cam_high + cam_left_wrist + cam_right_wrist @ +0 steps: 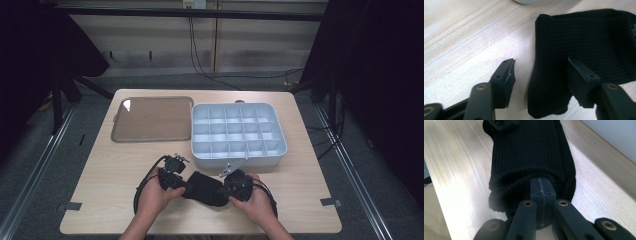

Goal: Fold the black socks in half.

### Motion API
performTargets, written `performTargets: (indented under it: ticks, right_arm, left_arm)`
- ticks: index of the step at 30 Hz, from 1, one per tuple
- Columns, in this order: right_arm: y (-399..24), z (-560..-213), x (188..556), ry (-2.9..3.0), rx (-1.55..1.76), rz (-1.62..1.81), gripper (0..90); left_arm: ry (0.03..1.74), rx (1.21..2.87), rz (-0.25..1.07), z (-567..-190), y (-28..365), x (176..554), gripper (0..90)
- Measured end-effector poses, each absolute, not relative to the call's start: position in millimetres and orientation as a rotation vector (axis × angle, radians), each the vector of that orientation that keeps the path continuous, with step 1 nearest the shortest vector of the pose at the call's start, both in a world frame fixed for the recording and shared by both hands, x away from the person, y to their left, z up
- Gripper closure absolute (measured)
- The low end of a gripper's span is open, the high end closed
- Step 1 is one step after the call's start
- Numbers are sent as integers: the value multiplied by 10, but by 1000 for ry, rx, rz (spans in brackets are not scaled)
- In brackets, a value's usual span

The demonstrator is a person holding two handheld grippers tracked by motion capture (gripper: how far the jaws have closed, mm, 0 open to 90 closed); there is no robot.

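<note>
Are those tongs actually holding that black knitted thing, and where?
The right tongs are shut inside the black sock's open cuff. The left tongs straddle its other end, not yet pinching.

Dim, dark-edged high view with glare on the tray [127, 105]; the gripper views are brighter but soft.

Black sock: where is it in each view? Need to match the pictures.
High view: sock lies near the front table edge, between the left gripper and the right gripper.
Left gripper view: right half of the picture, folded end between the open jaws, one jaw over the fabric.
Right gripper view: centre, running up from the shut jaws.
Shared landmark: the pale organiser box, at the top edge in the left gripper view and top right in the right gripper view.
</note>
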State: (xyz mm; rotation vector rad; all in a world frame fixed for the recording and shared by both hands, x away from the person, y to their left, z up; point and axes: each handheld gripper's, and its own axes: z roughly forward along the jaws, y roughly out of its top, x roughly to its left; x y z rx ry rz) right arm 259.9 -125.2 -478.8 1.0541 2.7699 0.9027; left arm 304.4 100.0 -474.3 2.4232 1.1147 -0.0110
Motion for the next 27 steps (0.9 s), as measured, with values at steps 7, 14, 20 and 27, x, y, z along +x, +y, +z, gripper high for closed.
performTargets:
  ticks: [7, 14, 20, 27]
  right_arm:
    - [-1245, -4791, 2592, 2777, 1046, 898, 900]
    - [-1245, -4797, 2587, 2780, 1048, 896, 900]
    - [-1238, -4800, 2581, 2775, 1058, 906, 900]
    - [-1235, -4800, 2583, 2776, 1036, 904, 900]
  left_arm:
    - [1117, 2445, -11, -4731, 965, 3038, 505]
    - [1139, 2432, -39, -4726, 971, 3035, 546]
    - [1131, 2444, -46, -4707, 945, 3028, 635]
    - [1110, 2418, -61, -4636, 968, 2996, 765]
